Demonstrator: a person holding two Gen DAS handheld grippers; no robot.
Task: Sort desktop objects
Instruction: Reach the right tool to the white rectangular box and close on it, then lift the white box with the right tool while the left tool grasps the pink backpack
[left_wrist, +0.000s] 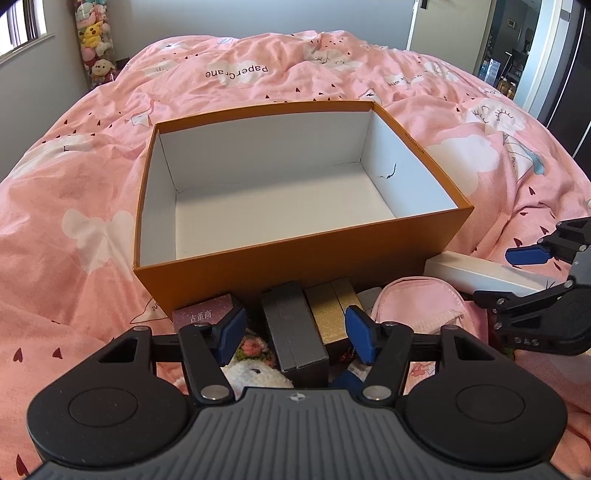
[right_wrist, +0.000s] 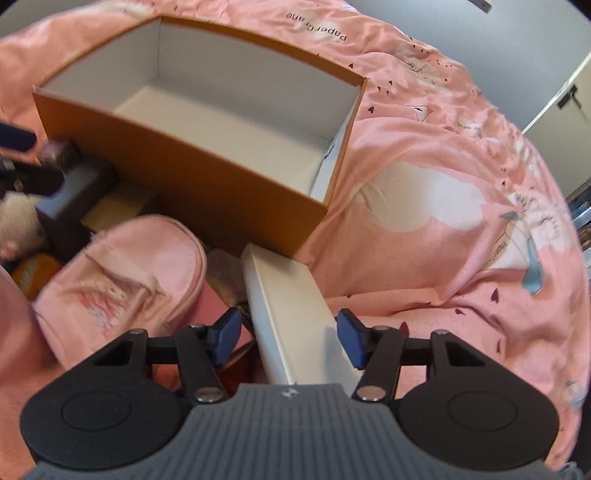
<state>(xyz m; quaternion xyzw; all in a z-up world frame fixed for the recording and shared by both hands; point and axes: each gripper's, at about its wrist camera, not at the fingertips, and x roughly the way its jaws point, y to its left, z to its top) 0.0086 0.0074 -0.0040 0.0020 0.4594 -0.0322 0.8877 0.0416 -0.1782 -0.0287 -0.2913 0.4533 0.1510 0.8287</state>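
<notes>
The orange box (left_wrist: 295, 266) sat open and empty on the pink bedspread (left_wrist: 74, 206), its stiff card walls likely light but awkward to pinch; it looked like the bin to fill, not a thing to lift. Just in front of it lay the clutter. The pink pouch (right_wrist: 125, 273) looked soft and limp, best pinched at a seam or its padded edge. The long white box (right_wrist: 291, 314) seemed rigid, light and smooth, so perhaps slippery; a hold across its narrow width near the middle would balance it. The right gripper (right_wrist: 288, 338) straddled it, fingers (right_wrist: 351, 341) apart and not visibly pressing. The dark grey box (left_wrist: 295, 332) and gold box (left_wrist: 328, 314) stood touching, stiff and easy to clamp across their flat faces. The left gripper (left_wrist: 295, 334) hung over them, fingers spread, clamped on nothing.
</notes>
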